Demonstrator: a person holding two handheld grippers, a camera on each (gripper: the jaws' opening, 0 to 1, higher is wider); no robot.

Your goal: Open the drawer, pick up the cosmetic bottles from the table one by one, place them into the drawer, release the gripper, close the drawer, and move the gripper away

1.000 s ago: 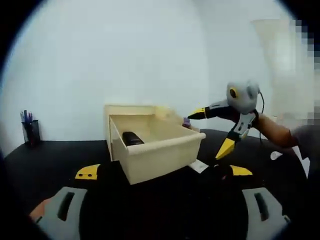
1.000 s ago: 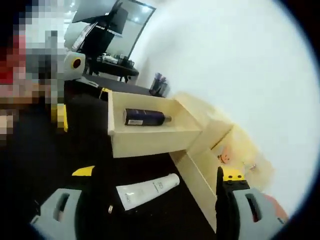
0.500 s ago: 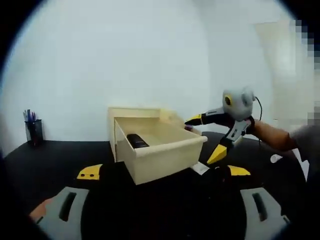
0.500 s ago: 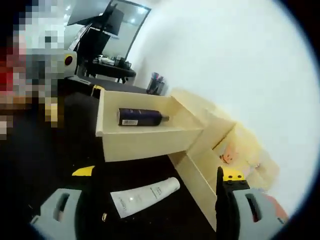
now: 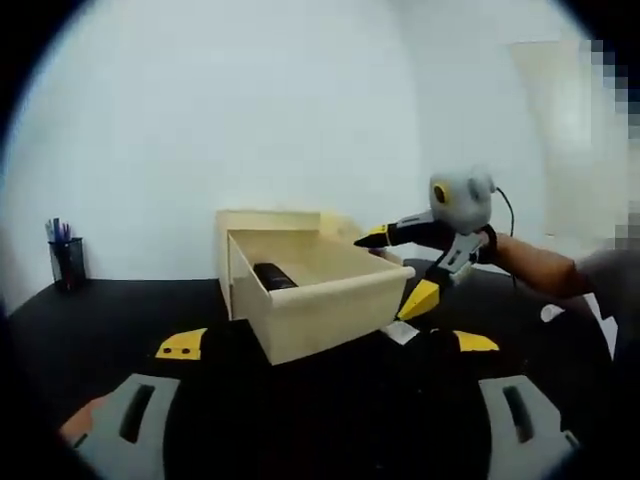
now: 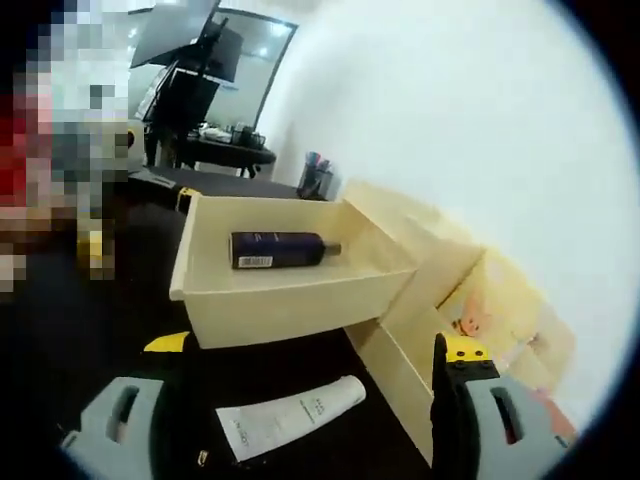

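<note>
A pale wooden drawer [image 5: 310,300] [image 6: 290,295] stands pulled out of its cabinet [image 6: 450,290] on the black table. Inside it lies a dark blue bottle [image 5: 268,276] [image 6: 282,248] on its side. A white tube [image 6: 290,415] [image 5: 403,332] rests on the table in front of the drawer's right corner. My right gripper [image 5: 397,266] hangs open beside that corner, above the tube, holding nothing; in its own view the jaws [image 6: 315,350] stand wide apart over the tube. My left gripper [image 5: 328,345] is open and low, short of the drawer front.
A pen cup [image 5: 62,262] [image 6: 318,175] stands at the far side of the table by the white wall. A person's forearm [image 5: 545,268] reaches in behind the right gripper. A desk with a monitor [image 6: 205,95] sits in the background.
In the left gripper view the right gripper has drifted left, closer to the drawer's right corner. The right gripper view has shifted so the drawer looks nearer. Both grippers stay open.
</note>
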